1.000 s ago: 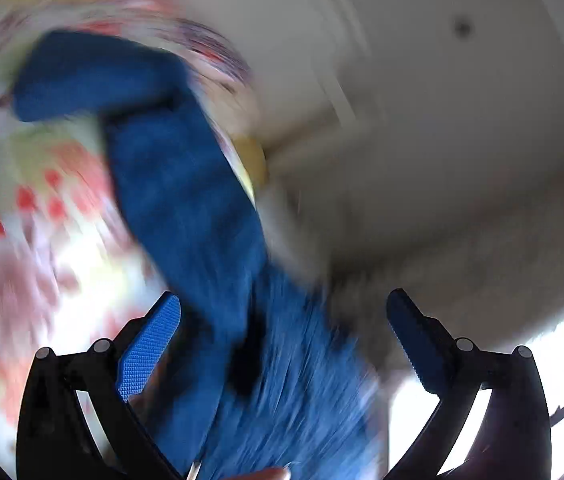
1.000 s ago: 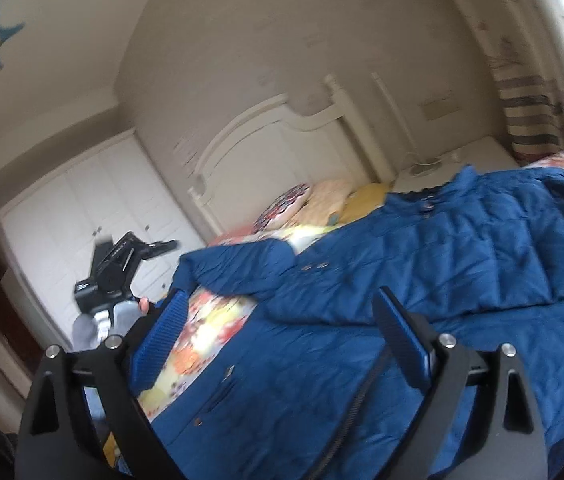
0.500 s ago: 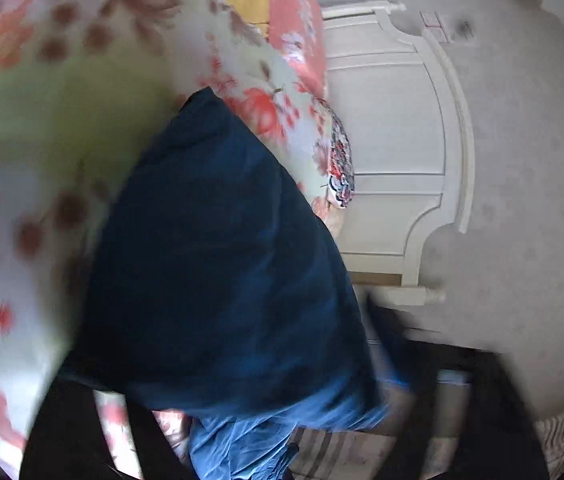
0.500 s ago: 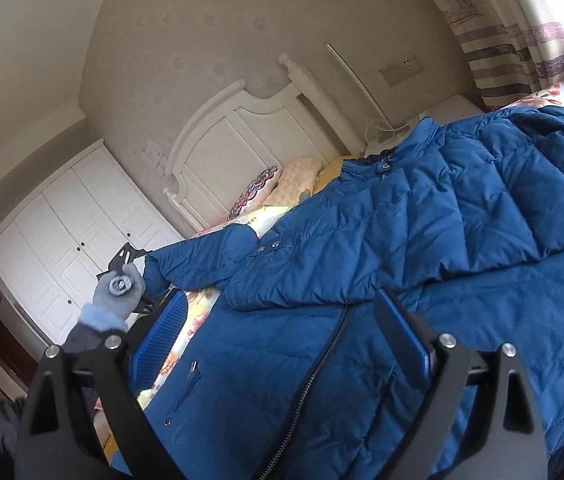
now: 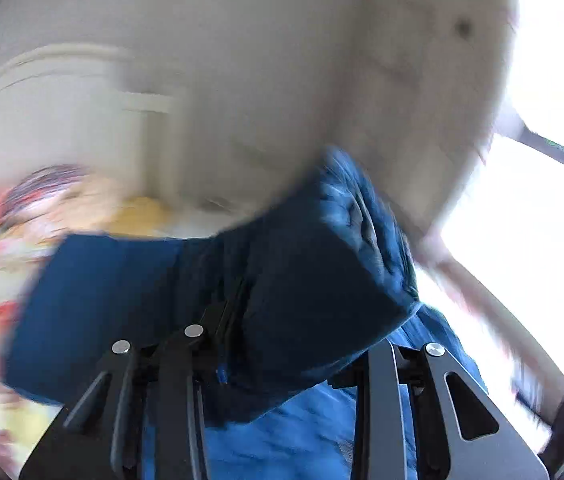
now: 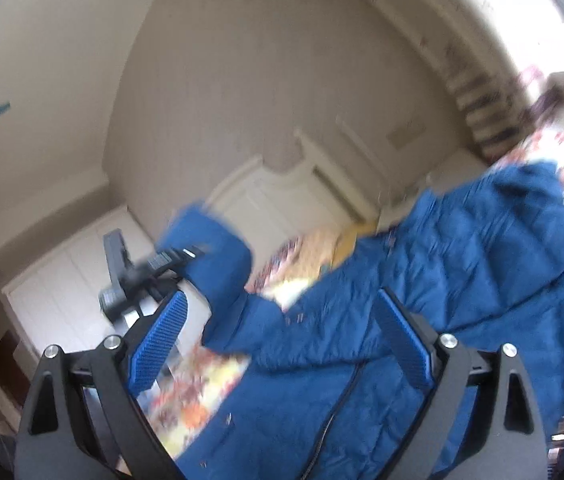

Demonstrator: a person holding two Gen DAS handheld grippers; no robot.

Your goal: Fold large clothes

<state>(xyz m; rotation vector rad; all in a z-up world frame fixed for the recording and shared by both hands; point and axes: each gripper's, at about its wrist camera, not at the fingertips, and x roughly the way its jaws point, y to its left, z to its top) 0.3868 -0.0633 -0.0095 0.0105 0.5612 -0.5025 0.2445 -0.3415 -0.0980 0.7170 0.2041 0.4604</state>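
Note:
A large blue quilted jacket lies spread on a floral bedspread, zipper facing up. My left gripper is shut on the jacket's sleeve, whose cuff end bulges over the fingers and hides the pads. In the right wrist view the left gripper holds that sleeve lifted above the bed at the left. My right gripper is open and empty, hovering over the jacket's front.
A white headboard and pillows are behind the jacket. White wardrobe doors stand at the left. A striped curtain and a bright window are at the right.
The left gripper has closed on the sleeve and lifted it off the bed. The right gripper stays open and has shifted its view slightly.

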